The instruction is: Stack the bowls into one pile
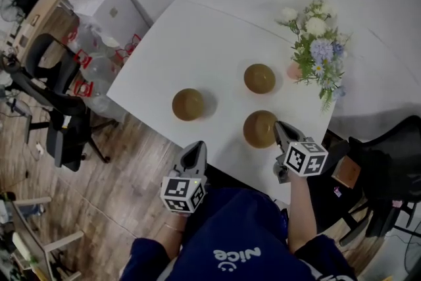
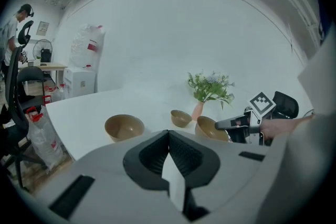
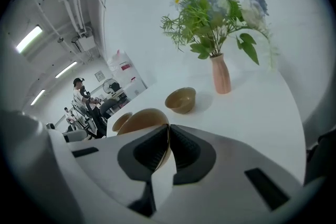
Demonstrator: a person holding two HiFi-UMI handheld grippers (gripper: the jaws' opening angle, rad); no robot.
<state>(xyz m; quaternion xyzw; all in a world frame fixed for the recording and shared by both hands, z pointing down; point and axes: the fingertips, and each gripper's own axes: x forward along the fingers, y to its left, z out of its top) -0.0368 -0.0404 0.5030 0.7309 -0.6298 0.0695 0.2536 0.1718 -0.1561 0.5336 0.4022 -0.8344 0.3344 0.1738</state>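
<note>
Since the white desk (image 1: 197, 36) carries three separate bowls, no pile exists yet. Hazard: the flower vase (image 1: 293, 70) stands just beside the far bowl (image 1: 259, 78), and a wide swing could topple it. The near bowl (image 1: 258, 128) is pinched at its rim by the right gripper (image 1: 279, 128), jaws closed on the thin wall, so it may pivot or slip. The left bowl (image 1: 188, 104) sits apart. The left gripper (image 1: 195, 149) is empty, jaws together.

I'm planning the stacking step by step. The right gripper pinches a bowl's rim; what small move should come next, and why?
Probably carry the near bowl across until it hangs over the far bowl, beside the vase. The right gripper is shut on the near bowl's rim. The far bowl and the left bowl sit upright, empty and apart, and the far one looks closer.
</note>
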